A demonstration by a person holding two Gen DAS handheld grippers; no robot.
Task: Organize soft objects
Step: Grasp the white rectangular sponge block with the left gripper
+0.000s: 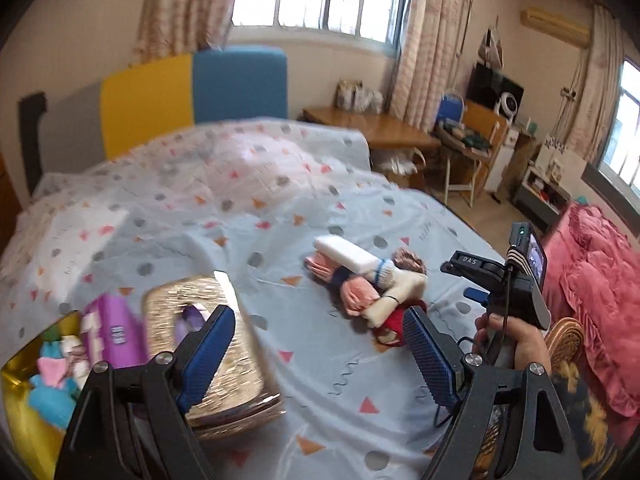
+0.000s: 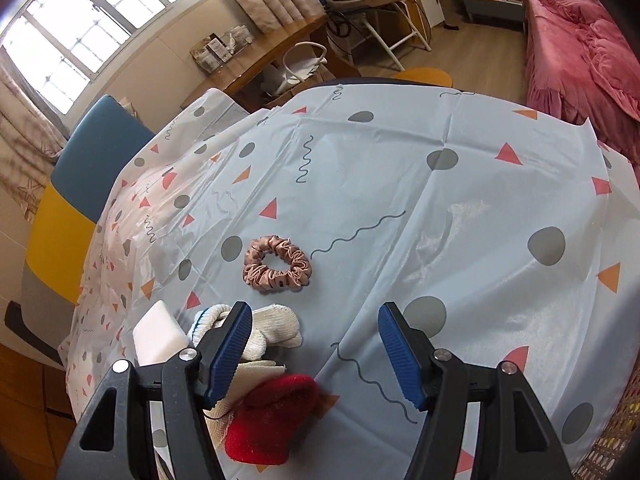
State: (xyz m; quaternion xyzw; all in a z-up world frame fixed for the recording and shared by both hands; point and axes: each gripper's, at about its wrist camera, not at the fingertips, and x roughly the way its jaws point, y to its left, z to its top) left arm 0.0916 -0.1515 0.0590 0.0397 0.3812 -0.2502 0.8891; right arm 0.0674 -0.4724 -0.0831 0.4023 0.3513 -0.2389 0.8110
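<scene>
Left-wrist view has our left gripper (image 1: 318,350) spread wide with nothing between its blue ribbed pads, hanging over the pale blue plastic sheet printed with triangles and grey dots (image 1: 332,380). Beside its left finger lie a gold glittery flat box lid (image 1: 208,344) and a purple carton (image 1: 114,332), which stands at the edge of a yellow open box (image 1: 16,384) holding blue and pink plush pieces (image 1: 52,384).

Our right gripper (image 2: 314,354) is equally wide open and empty; it hovers just past the pile of soft things: a white rectangular foam block (image 2: 158,338), cream knitted gloves with a blue-striped cuff (image 2: 272,330), and a red fuzzy knitted piece (image 2: 272,416). A pinkish-brown satin scrunchie (image 2: 277,264) lies apart, farther ahead on the sheet.

We judge the risks to be these. The pile is tangled, so closing on one glove may drag its neighbours along. The scrunchie is low and slippery; our pads could pinch the glossy sheet with it and pull up a fold. The left view is smeared with motion, so aiming near the lid may knock it.

Textures differ: ribbed knit, crinkled satin, smooth spongy foam, fuzzy red pile, slick creased plastic.
</scene>
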